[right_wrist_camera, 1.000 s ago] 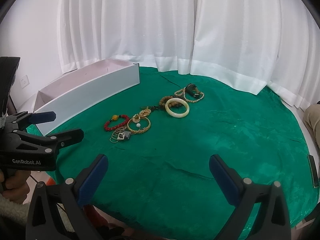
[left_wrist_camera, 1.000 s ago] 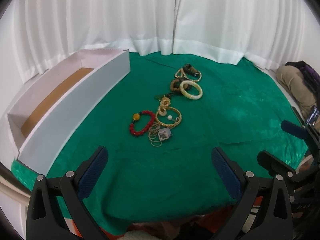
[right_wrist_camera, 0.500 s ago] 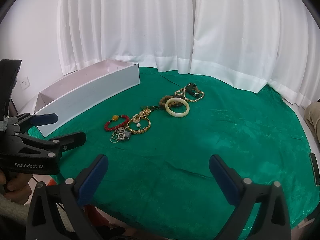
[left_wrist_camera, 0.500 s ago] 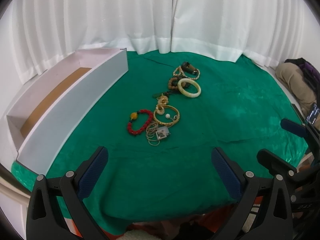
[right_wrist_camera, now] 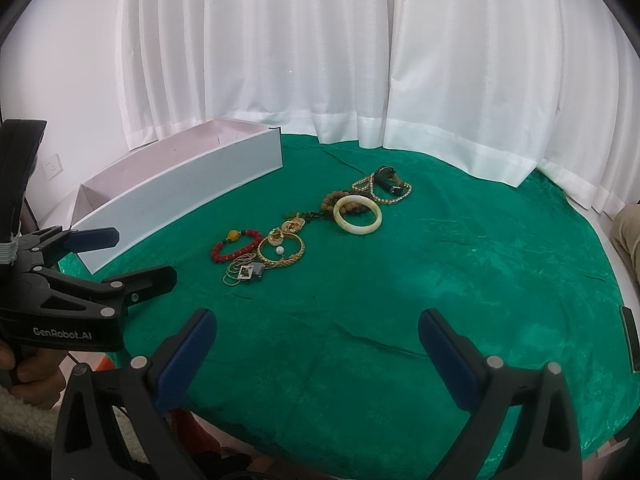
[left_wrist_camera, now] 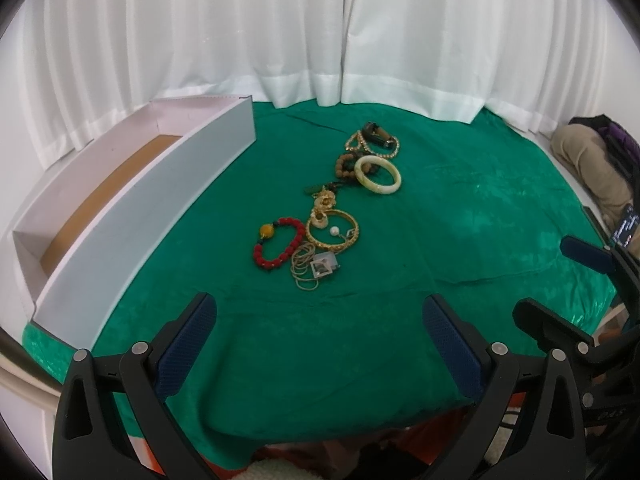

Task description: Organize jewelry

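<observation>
Jewelry lies in a loose line on the green cloth: a red bead bracelet (left_wrist_camera: 277,243) (right_wrist_camera: 235,244), a gold bangle (left_wrist_camera: 332,229) (right_wrist_camera: 281,250), thin chains with a small tag (left_wrist_camera: 316,266) (right_wrist_camera: 245,271), a cream bangle (left_wrist_camera: 377,174) (right_wrist_camera: 357,214), brown beads (left_wrist_camera: 345,164) and a dark watch on a gold chain (left_wrist_camera: 376,139) (right_wrist_camera: 387,181). A long white box (left_wrist_camera: 132,208) (right_wrist_camera: 180,184) stands open at the left. My left gripper (left_wrist_camera: 320,334) (right_wrist_camera: 132,256) is open and empty, near the front edge. My right gripper (right_wrist_camera: 318,344) (left_wrist_camera: 552,280) is open and empty, to its right.
White curtains (left_wrist_camera: 320,40) hang behind the round table (left_wrist_camera: 480,220). A bag and beige bundle (left_wrist_camera: 588,160) lie at the far right. A wall socket (right_wrist_camera: 52,166) is at the left.
The left wrist view has shifted slightly, so the jewelry sits a little lower left in it. The left gripper has edged forward in the right wrist view. Both grippers stay open.
</observation>
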{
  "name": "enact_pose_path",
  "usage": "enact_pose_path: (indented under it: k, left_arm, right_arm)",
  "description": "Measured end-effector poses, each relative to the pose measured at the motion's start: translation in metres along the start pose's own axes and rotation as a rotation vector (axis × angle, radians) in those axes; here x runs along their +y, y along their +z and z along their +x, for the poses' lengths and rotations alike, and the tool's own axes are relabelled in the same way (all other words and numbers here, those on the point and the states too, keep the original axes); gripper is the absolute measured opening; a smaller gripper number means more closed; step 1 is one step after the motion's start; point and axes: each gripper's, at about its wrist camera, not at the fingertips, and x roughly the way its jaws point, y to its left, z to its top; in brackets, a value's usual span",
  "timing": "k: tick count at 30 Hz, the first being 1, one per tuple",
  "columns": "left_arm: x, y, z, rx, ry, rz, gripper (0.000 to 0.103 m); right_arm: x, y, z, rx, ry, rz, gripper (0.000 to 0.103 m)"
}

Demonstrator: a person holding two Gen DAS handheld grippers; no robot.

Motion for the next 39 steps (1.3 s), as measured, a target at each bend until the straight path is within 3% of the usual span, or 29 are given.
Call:
enact_pose_path:
  k: [12, 15, 22, 27, 39]
  left_arm:
    - [-0.0033, -0.0035, 0.0018, 0.038, -0.010, 0.006, 0.103]
    - [-0.0038, -0.0043, 0.0017, 0.012, -0.008, 0.005, 0.103]
    - [-0.0003, -0.0041, 0.0038, 0.119, -0.014, -0.006, 0.103]
    - [-0.0005, -0.0047, 0.0038, 0.057, -0.010, -0.001, 0.103]
    - [0.0027, -0.0035, 0.0015, 0.065, -0.046, -0.003, 0.103]
  right_arm:
    - [0.0046, 0.0003, 0.0002, 0.002, 0.013, -0.010, 0.103]
    - [0.0046, 0.0001, 0.0002, 0.003, 0.012, -0.010, 0.103]
    - [0.0052, -0.0013, 0.0029, 0.009, 0.015, -0.007, 0.103]
    - [0.0050, -0.0015, 0.0032, 0.009, 0.015, -0.007, 0.103]
    - [0.0057, -0.0010, 0.0034, 0.009, 0.015, -0.007, 0.103]
